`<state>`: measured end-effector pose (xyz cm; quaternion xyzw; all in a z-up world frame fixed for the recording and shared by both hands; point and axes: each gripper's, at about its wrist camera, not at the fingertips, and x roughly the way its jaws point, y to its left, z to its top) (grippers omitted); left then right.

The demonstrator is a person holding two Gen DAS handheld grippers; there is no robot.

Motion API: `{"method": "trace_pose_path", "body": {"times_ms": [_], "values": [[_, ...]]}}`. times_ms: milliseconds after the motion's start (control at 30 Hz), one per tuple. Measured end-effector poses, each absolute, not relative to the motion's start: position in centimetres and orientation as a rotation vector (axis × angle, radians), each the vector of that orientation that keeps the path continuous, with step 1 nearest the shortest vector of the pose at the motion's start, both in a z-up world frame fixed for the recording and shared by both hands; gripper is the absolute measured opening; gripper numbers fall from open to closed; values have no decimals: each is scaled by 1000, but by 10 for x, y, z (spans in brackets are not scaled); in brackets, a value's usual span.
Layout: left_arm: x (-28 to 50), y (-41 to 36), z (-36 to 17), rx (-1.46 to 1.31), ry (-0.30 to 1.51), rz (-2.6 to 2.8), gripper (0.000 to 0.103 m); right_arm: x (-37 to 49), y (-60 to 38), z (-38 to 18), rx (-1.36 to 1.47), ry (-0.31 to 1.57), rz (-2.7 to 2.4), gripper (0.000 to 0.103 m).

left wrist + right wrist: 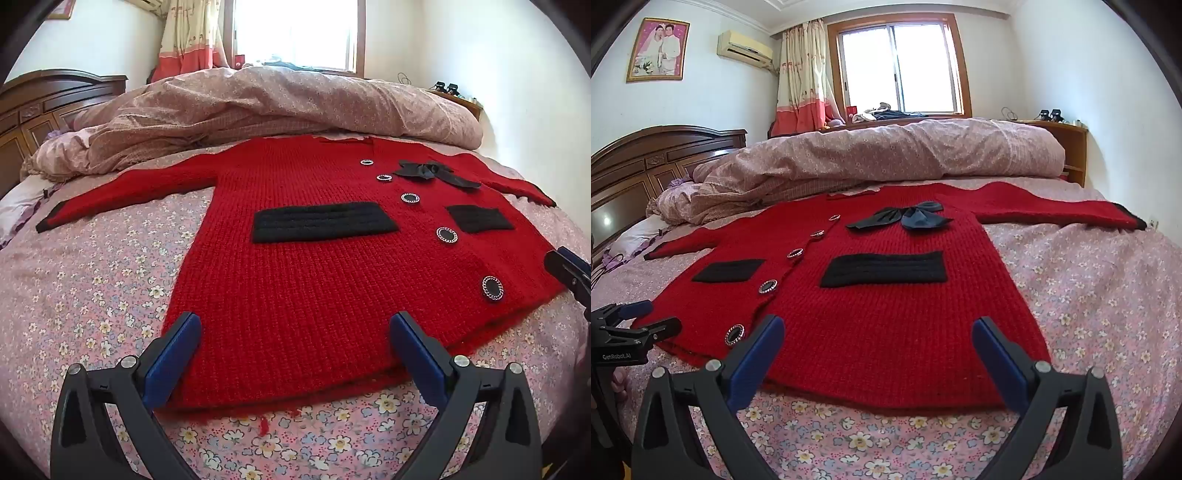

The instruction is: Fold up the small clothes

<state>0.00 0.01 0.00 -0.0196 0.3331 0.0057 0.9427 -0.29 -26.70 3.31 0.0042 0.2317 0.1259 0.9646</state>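
Left wrist view: the red cardigan [295, 266] lies flat and unfolded on the bed [92, 295], sleeves spread; the left claw [295, 347] gapes empty at its hem.

Right wrist view: the right claw [879, 350] likewise released; every fold remains.

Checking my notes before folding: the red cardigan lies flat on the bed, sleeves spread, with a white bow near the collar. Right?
Not quite: the bow is black, not white, as the right wrist view shows. The cardigan does lie flat on the bed, sleeves spread.
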Motion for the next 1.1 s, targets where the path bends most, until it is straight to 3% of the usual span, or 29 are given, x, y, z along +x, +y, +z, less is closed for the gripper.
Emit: {"method": "trace_pose_path", "body": {"times_ms": [1100], "values": [[2,2,-8,-41,688,10,99,-2,-264,30,5,479,260,103]]}}
